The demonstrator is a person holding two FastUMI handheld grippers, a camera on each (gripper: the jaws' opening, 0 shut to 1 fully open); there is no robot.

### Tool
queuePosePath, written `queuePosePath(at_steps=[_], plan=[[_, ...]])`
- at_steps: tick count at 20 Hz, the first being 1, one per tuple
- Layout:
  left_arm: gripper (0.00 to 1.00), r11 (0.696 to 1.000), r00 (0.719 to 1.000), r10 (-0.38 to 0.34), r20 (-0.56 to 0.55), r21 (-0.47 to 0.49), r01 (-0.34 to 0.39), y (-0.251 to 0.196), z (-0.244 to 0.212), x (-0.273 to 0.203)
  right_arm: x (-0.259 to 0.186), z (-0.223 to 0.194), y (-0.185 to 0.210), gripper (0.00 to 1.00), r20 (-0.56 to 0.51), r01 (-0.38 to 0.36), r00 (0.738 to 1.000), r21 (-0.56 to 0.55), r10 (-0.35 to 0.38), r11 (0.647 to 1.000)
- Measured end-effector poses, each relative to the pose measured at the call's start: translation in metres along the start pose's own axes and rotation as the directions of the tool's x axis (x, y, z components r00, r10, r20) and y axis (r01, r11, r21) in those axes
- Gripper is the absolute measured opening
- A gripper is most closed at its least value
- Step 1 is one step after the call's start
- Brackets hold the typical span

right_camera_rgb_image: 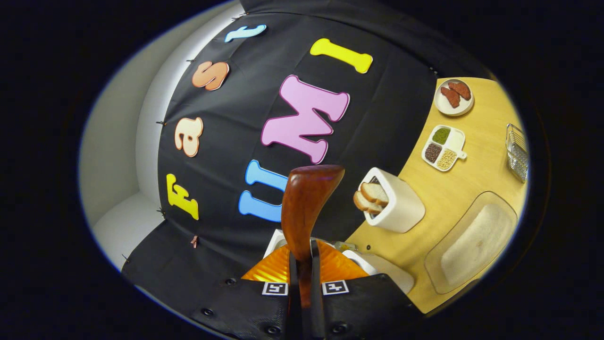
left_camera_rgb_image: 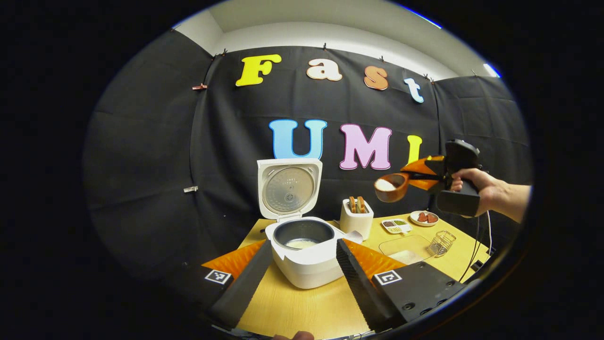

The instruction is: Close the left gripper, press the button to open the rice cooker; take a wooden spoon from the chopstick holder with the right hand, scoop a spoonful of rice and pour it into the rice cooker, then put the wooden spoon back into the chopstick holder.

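On the yellow wooden surface (left_camera_rgb_image: 302,311) stands the white rice cooker (left_camera_rgb_image: 304,255), its lid (left_camera_rgb_image: 289,188) swung up and standing upright behind the dark inner pot (left_camera_rgb_image: 303,233), with a little white rice showing at the pot's bottom. The left gripper (left_camera_rgb_image: 302,257) hangs in front of the cooker with its two black fingers spread wide apart, one on each side of the cooker's body, holding nothing. Just beside the cooker on the right sits a white holder (left_camera_rgb_image: 356,218) with slices of bread standing in it.

Up in the air to the right, a hand (left_camera_rgb_image: 486,189) holds the right gripper (left_camera_rgb_image: 420,178), whose fingers are clamped on the handle of the wooden spoon (left_camera_rgb_image: 391,187). The spoon's bowl carries a heap of white rice and hovers well above the surface, right of the open lid. In the right gripper view the spoon's brown handle (right_camera_rgb_image: 306,208) rises from between the closed fingers.

Farther right on the surface lie a clear tray of rice (right_camera_rgb_image: 472,243), a small divided dish of grains (right_camera_rgb_image: 443,148), a round plate (right_camera_rgb_image: 454,97) with reddish pieces, and a wire basket (right_camera_rgb_image: 516,151).
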State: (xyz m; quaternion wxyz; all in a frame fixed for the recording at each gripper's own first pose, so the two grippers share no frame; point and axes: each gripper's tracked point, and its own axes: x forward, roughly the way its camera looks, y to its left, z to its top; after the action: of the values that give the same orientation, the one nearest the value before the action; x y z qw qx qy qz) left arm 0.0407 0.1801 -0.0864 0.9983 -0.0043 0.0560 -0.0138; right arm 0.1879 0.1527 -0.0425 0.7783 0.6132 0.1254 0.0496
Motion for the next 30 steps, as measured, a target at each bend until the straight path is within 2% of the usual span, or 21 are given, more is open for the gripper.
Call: queuePosePath(at_steps=[6,9,14,19,22,25,30], plan=[[0.94,1.000,1.000,-0.008,0.014,0.013,0.008,0.006,0.005,0.009,0.067,-0.061,0.033,0.12,-0.025,0.006,1.000,-0.117,-0.009,0.993],[0.94,1.000,1.000,-0.009,0.014,0.004,0.009,0.009,0.004,0.012,0.097,-0.093,0.033,0.11,-0.046,0.017,0.999,-0.205,-0.027,0.979],[0.94,1.000,1.000,0.002,-0.003,-0.023,-0.002,0.017,-0.007,0.017,0.139,-0.128,0.019,0.11,-0.067,0.038,0.995,-0.424,-0.074,0.905],[0.94,0.998,0.999,0.027,-0.025,-0.051,-0.028,0.030,-0.017,0.020,0.163,-0.135,0.001,0.11,-0.070,0.051,0.992,-0.545,-0.106,0.837],[0.94,0.997,0.999,0.029,-0.040,-0.069,-0.032,0.033,-0.026,0.021,0.166,-0.136,0.001,0.11,-0.070,0.031,0.993,-0.630,-0.096,0.776],[0.94,0.997,0.998,0.028,-0.053,-0.075,-0.032,0.034,-0.032,0.022,0.164,-0.142,0.008,0.11,-0.082,-0.014,0.995,-0.716,-0.064,0.698],[0.94,0.996,0.998,0.028,-0.064,-0.078,-0.033,0.034,-0.041,0.021,0.166,-0.166,0.034,0.11,-0.141,-0.119,0.990,-0.838,-0.001,0.532]])
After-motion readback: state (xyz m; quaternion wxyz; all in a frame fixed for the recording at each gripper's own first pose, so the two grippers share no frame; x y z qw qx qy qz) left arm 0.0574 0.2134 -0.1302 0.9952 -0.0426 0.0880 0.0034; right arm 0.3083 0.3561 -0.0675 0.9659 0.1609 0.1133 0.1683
